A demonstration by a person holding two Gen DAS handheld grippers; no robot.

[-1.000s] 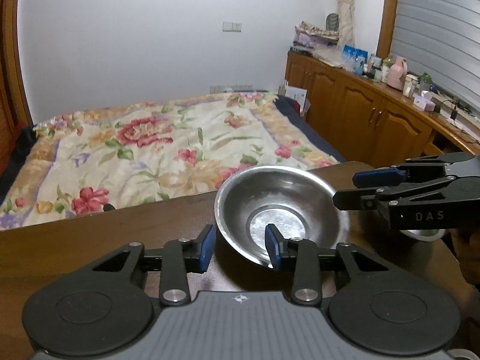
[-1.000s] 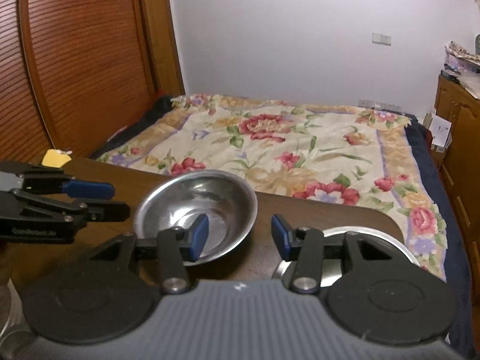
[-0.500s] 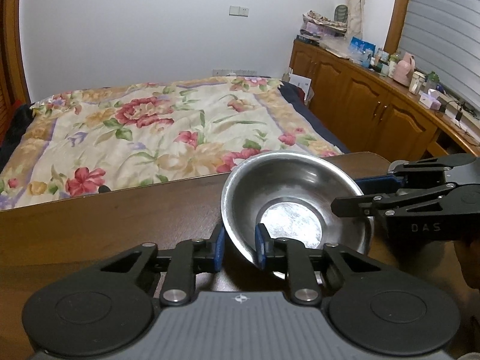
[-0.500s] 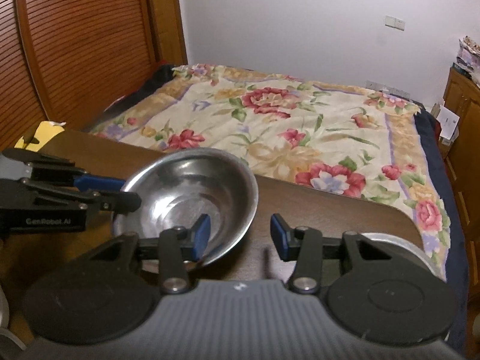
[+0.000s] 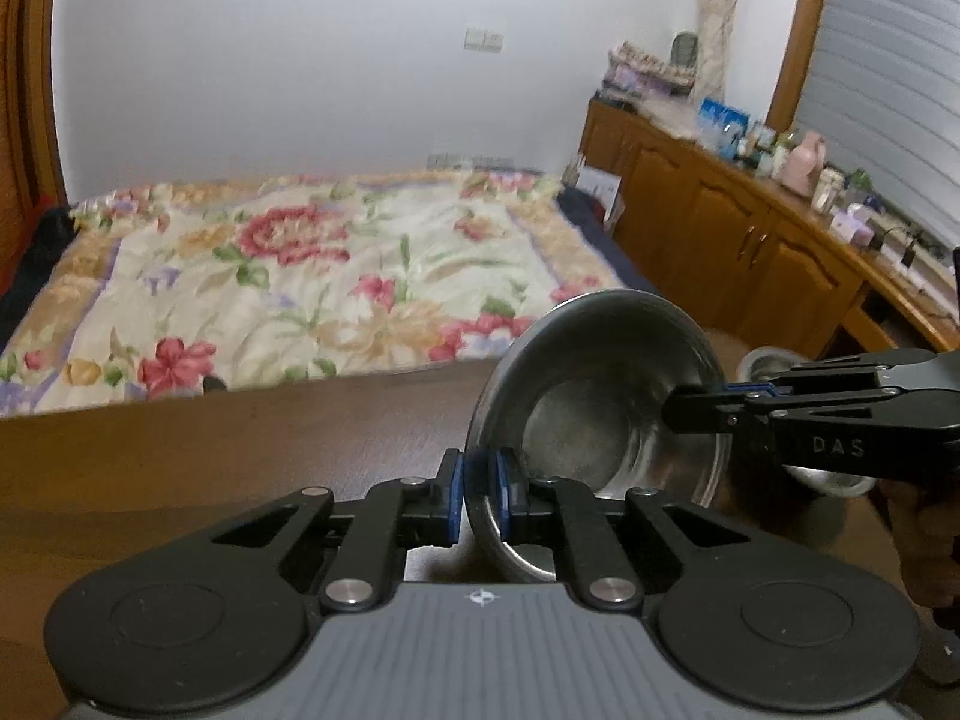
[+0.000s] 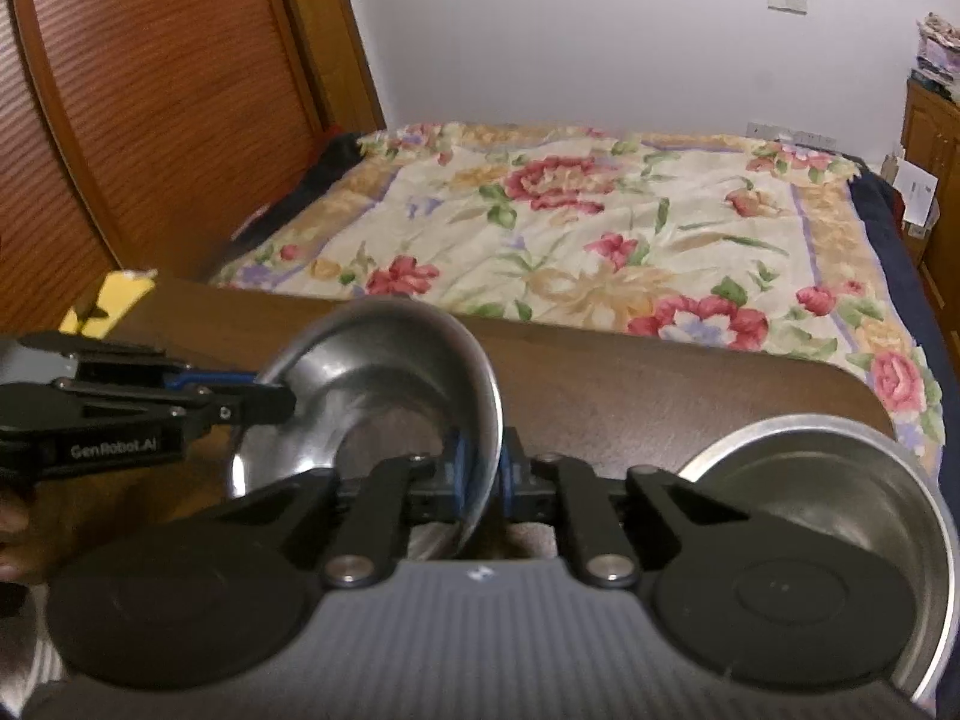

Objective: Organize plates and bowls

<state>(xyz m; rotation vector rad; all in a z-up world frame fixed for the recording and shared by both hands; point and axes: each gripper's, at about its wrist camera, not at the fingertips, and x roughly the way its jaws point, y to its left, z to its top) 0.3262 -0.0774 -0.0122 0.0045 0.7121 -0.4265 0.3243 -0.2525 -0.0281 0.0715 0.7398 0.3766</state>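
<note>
A steel bowl [image 5: 600, 372] hangs tilted over the brown table [image 5: 240, 450], held by its rim from two sides. My left gripper [image 5: 478, 495] has its jaws closing tight on the near left rim, blue pads pressing the metal. In the same view my right gripper [image 5: 696, 405] comes in from the right and pinches the opposite rim. The right wrist view shows the bowl [image 6: 384, 372] with my right gripper [image 6: 480, 480] clamping its right edge, jaws closing hard, and my left gripper [image 6: 270, 396] gripping the left edge.
A larger steel dish [image 6: 840, 468] sits on the table [image 6: 660, 396] at the right, partly behind my right gripper. Another steel bowl [image 5: 765, 363] shows behind the right gripper. Beyond the table's far edge lies a flowered bed [image 6: 570, 228]; wooden cabinets [image 5: 720, 228] line the right.
Both grippers went from open around the bowl's rim to shut on it. The bowl, flat on the table before, now stands tipped up between them.
</note>
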